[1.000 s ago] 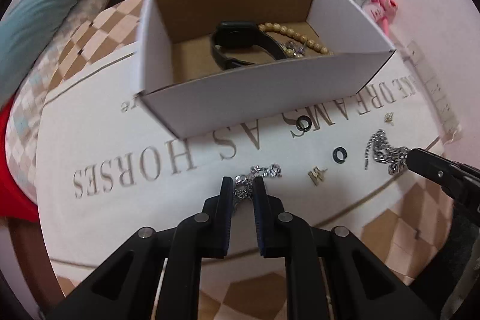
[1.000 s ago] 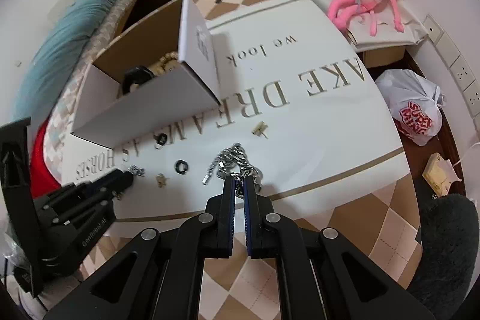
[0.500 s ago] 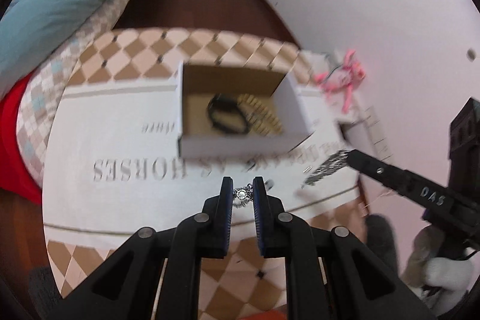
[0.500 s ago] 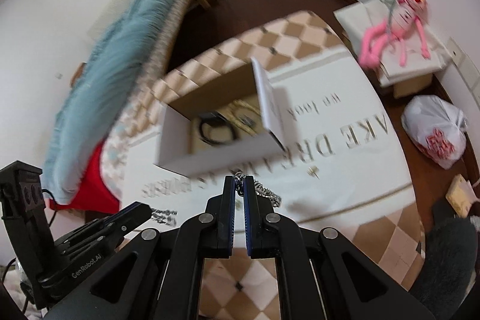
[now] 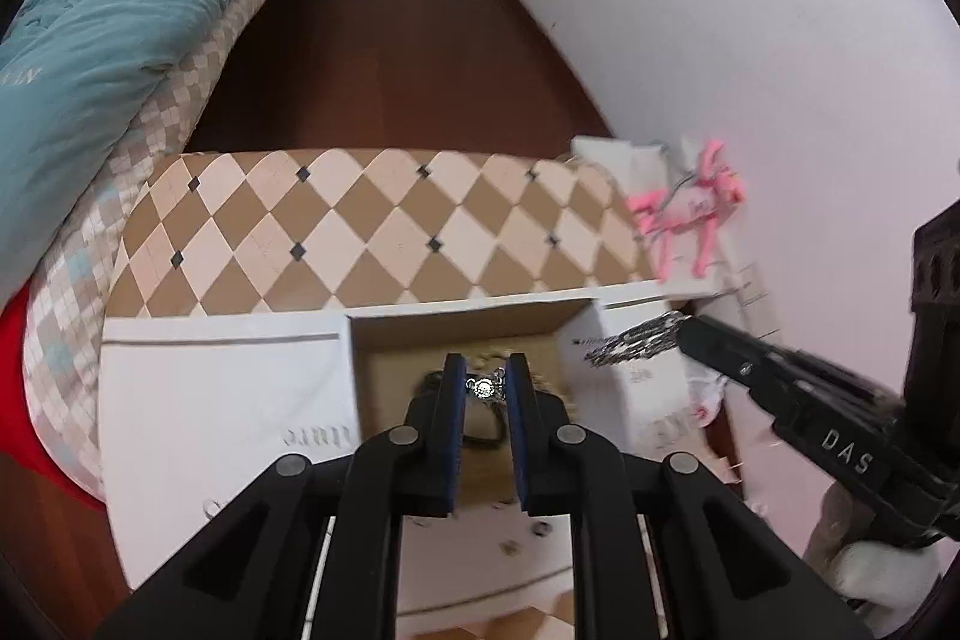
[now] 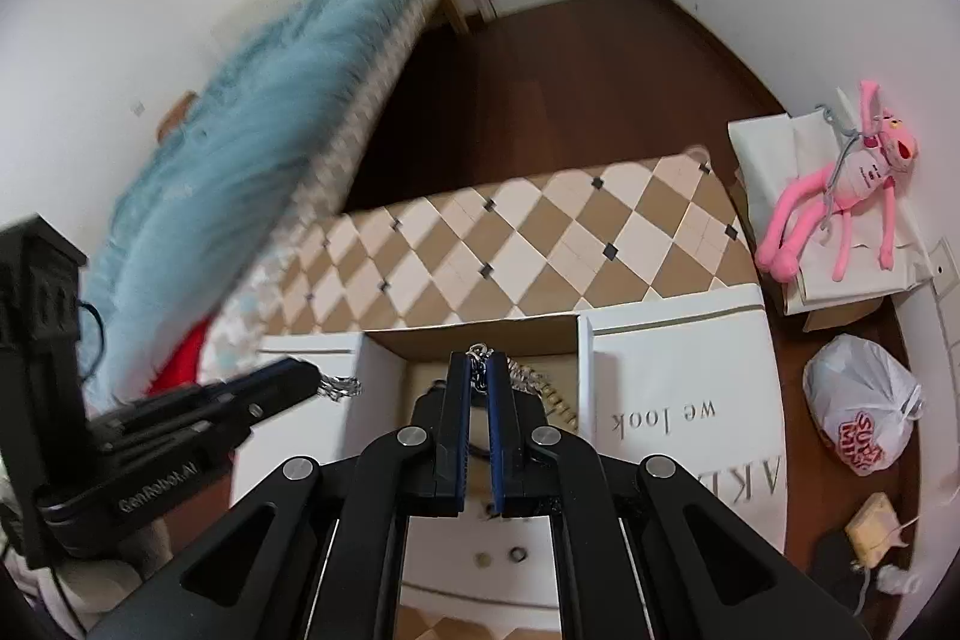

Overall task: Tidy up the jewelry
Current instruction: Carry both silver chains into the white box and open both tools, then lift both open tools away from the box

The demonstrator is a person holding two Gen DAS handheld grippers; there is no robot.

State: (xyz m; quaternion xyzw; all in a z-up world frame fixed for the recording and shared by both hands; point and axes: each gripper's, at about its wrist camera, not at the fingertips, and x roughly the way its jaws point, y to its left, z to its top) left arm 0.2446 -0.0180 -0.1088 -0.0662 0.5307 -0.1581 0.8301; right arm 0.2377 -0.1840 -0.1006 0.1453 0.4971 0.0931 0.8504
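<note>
A small silver piece (image 5: 482,388) is pinched by the left hand-held gripper (image 5: 485,387) over the box (image 5: 600,334) – the chain (image 6: 528,375), clamped in the right hand-held gripper (image 6: 478,381), is seen whole only from the left; box contents are blurred.

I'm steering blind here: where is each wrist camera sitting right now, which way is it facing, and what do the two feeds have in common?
Left wrist: sits behind the left gripper, above the table, looking down into the cardboard box; its fingers pinch a small silver charm piece; the right gripper enters at right.
Right wrist: sits behind the right gripper, facing the same box; its fingers clamp a silver chain; the left gripper enters at left.
Shared: box, checkered cloth, pink plush toy, blue blanket.
</note>
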